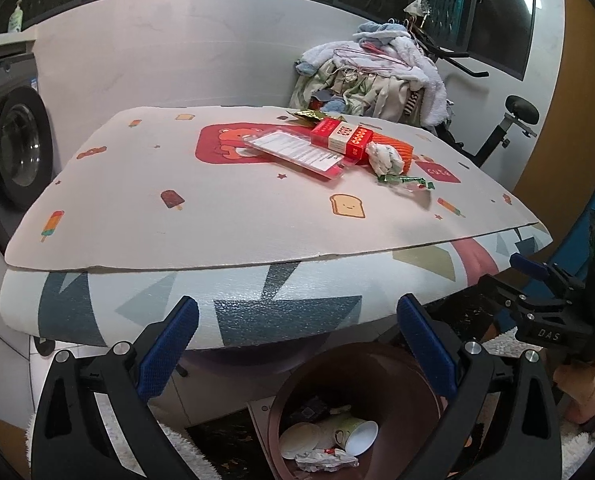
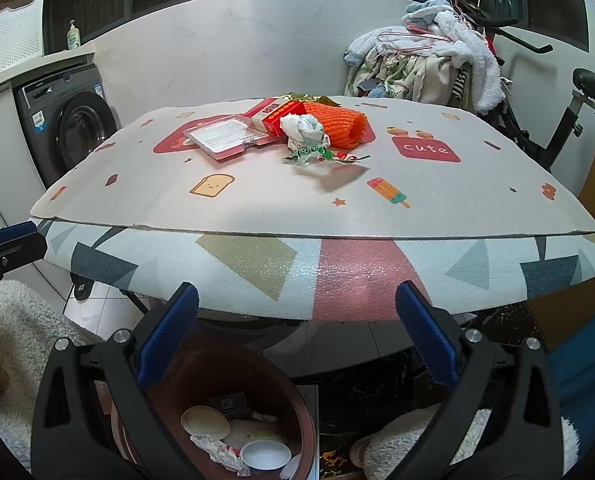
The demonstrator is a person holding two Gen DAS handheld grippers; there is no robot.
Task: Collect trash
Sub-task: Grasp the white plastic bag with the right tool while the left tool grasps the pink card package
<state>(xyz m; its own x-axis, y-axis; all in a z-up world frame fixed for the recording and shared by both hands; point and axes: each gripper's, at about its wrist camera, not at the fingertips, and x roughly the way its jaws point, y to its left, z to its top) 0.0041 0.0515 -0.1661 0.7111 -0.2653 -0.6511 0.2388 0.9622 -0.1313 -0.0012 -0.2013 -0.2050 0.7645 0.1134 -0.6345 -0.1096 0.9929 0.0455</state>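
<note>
Laundry-room clutter framed a padded table (image 1: 217, 216) with a cartoon-print mat, a washing machine (image 1: 15, 148) at the left edge of the frame. At upper centre lay the trash, left to right: a clear plastic package (image 1: 297, 152), a red carton (image 1: 341, 138), a crumpled white wad (image 1: 383, 158) against an orange foam net (image 1: 397, 148), and a green wrapper (image 1: 405, 180) just in front. My left tongs (image 1: 297, 344) hung wide open and empty below the table edge, above the brown bin (image 1: 401, 376) holding paper cups (image 1: 353, 436). My right tongs (image 2: 297, 340) were likewise spread wide, gripping nothing. Piled clothes (image 1: 377, 76) filled the upper right.
</note>
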